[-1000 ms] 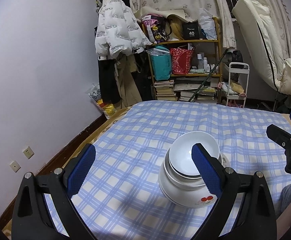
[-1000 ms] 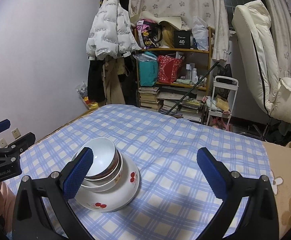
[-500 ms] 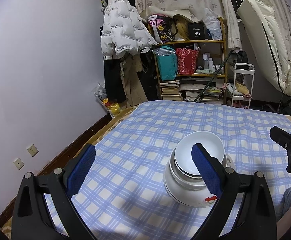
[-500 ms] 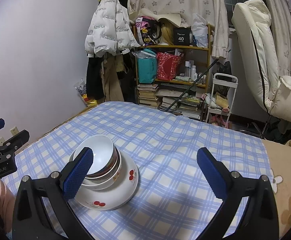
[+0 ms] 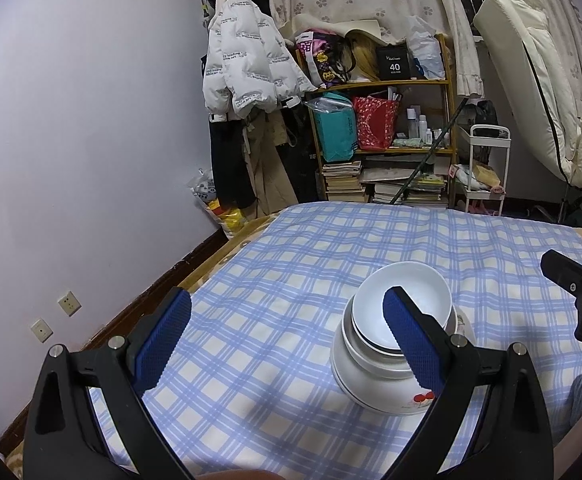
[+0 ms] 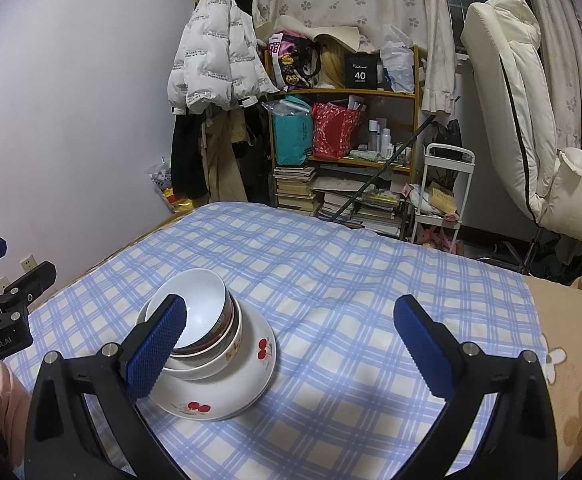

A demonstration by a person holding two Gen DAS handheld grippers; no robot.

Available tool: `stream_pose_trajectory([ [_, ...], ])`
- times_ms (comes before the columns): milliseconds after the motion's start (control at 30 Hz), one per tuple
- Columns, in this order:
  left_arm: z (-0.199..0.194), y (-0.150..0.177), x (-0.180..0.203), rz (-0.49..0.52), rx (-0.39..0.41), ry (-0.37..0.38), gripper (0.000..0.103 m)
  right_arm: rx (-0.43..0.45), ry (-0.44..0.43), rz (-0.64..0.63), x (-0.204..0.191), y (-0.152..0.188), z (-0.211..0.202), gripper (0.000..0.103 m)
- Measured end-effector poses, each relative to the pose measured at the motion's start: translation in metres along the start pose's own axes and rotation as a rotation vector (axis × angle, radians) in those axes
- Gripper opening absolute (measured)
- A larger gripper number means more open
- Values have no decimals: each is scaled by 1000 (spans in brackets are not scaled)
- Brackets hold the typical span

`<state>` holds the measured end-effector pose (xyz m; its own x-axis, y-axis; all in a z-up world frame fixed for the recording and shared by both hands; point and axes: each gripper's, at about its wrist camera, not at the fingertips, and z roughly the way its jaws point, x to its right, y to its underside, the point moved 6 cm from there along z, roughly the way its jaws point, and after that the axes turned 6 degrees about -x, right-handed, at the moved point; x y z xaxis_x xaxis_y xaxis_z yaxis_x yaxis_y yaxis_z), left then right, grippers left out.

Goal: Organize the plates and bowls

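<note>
Bowls are sitting nested in one stack [image 6: 207, 344] on the blue-and-white checked cloth [image 6: 331, 280], lower left of centre in the right wrist view and lower right of centre in the left wrist view. Largest at the bottom is a white bowl with red cherry prints [image 6: 227, 396]; a second white bowl [image 6: 211, 364] is resting inside it, and a plain white bowl [image 5: 401, 304] is sitting on top. A dark band is showing between the upper bowls — whether it is a rim or a further bowl cannot be told.

Left gripper [image 5: 287, 340] is hanging over the near edge of the cloth with its blue pads wide apart and nothing between them; its right pad is overlapping the stack in the picture, and contact cannot be confirmed. Right gripper [image 6: 291, 346] is likewise spread wide and holding nothing — its left pad is lying across the front of the stack in the picture.

Each gripper is showing at the edge of the other's view, one on either side of the stack.

Background: a white puffer jacket [image 5: 243, 64] is hanging at upper centre, beside a crowded wooden shelf [image 5: 383, 88].
</note>
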<state>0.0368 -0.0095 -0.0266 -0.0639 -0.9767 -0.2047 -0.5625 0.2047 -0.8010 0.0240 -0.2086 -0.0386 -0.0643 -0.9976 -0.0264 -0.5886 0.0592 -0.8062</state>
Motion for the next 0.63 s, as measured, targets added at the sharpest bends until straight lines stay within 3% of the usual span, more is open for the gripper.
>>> stream_pose_trajectory([
  [633, -2, 0, 3, 1, 3, 13, 95, -2, -1, 0, 1, -1, 0, 103],
])
